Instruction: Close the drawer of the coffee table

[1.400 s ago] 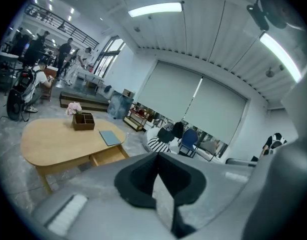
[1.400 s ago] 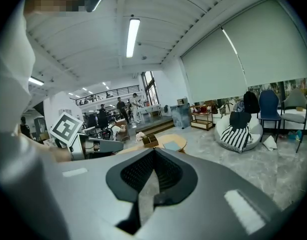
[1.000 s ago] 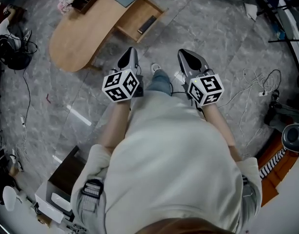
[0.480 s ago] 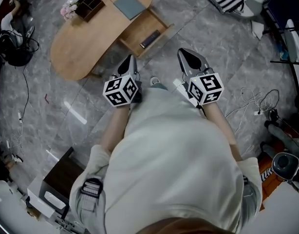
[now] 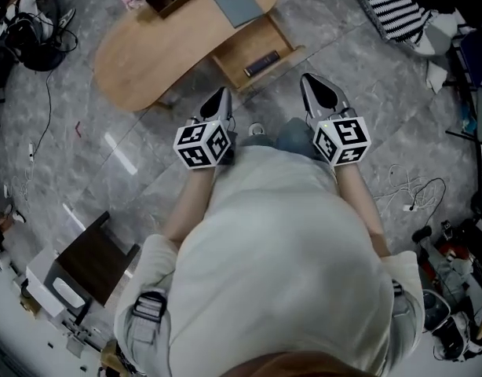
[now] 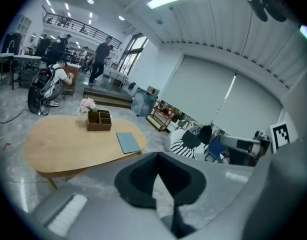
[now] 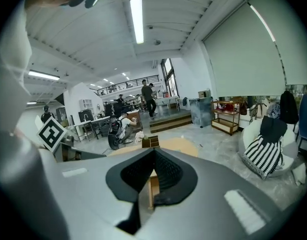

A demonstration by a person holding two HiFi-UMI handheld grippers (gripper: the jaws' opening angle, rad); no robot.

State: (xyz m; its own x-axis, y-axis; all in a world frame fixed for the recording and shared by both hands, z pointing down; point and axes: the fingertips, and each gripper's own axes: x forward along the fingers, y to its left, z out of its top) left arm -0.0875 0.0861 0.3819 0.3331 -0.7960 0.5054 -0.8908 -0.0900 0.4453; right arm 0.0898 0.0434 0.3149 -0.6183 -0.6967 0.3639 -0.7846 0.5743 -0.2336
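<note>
Matt wood coffee table [image 5: 158, 49], glossy marbled floor [image 5: 366, 93].

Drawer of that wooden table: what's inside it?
One dark slim thing lies in the drawer. Whatever sits further back is hidden under the tabletop.

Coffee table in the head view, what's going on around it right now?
A person stands short of the wooden coffee table, holding a gripper in each hand. Its drawer is pulled open toward them, with a dark flat item inside. The left gripper and right gripper are both shut, empty, and aimed at the table without touching it.
</note>
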